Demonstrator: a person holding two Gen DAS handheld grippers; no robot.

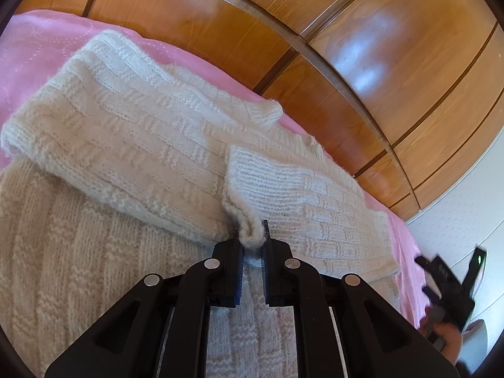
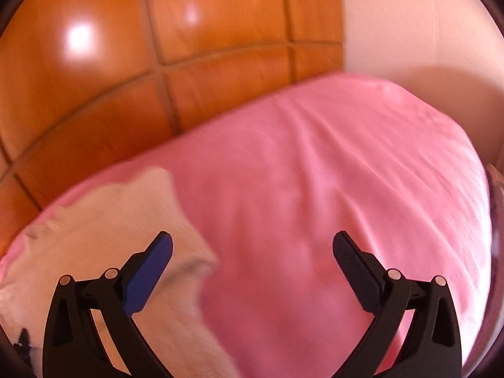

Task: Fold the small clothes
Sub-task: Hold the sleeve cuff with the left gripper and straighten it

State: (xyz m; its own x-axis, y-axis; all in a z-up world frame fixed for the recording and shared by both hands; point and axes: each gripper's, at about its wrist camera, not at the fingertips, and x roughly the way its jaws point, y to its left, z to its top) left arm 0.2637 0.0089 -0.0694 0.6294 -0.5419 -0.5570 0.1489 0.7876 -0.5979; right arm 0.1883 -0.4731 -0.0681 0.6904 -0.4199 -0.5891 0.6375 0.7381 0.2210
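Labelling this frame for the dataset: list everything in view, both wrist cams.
knitted sweater: 1, cream white, lying on the bedcover, both sleeves folded in over the body; its edge shows blurred at lower left of the right wrist view.
bedcover: 1, pink, under the sweater, bare to its right.
wardrobe: 1, glossy orange-brown wood panels, behind the bed.
wall: 1, white, right of the wardrobe.
left hand-held gripper: 1, black with blue pads, shut on a sleeve cuff of the sweater.
right hand-held gripper: 1, black with blue pads, open, hovering over bedcover and sweater edge, holding nothing.
person's hand: 1, blurred, holding the right gripper at lower right of the left wrist view.
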